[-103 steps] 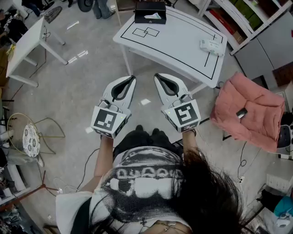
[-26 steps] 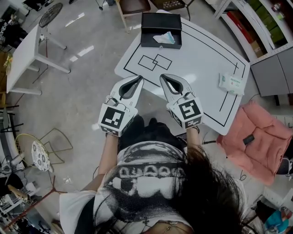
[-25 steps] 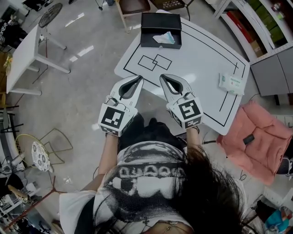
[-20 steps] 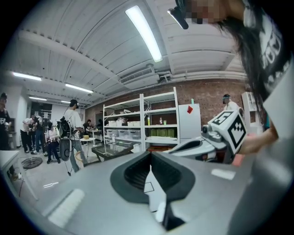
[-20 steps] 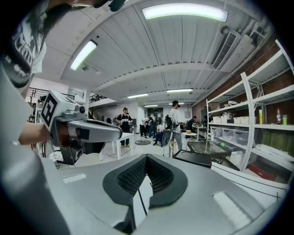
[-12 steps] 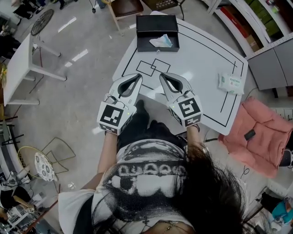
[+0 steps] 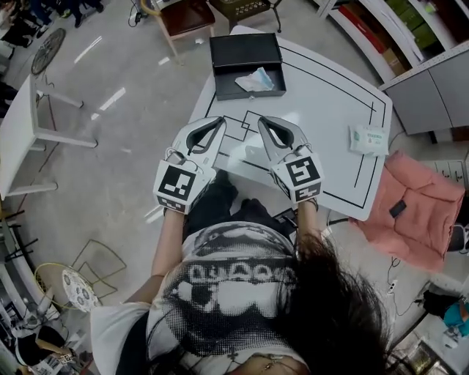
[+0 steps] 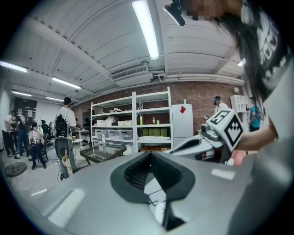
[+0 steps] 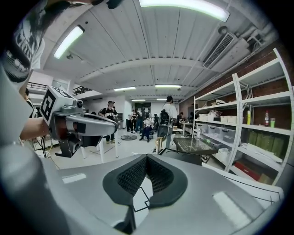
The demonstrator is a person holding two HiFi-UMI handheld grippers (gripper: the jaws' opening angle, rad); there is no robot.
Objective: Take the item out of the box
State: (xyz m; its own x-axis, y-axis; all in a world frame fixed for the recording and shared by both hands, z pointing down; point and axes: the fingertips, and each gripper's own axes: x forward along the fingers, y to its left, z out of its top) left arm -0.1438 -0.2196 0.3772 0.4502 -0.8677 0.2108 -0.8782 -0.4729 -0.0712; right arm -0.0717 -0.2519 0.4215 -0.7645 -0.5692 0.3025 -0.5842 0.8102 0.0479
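A black open box stands at the far end of the white table. A crumpled pale blue and white item lies inside it, toward the near right corner. My left gripper and right gripper hover side by side over the table's near edge, well short of the box. Both are shut with nothing between the jaws. In the left gripper view my left gripper points over the table, and the right gripper view shows my right gripper the same way. Black lines are marked on the tabletop.
A packet of wipes lies at the table's right side. A pink cushioned seat stands to the right, a chair beyond the table, another white table at left. Shelving lines the right wall. People stand in the background.
The table and box have come closer in the head view. Both grippers now reach over the table's near edge and have stayed shut.
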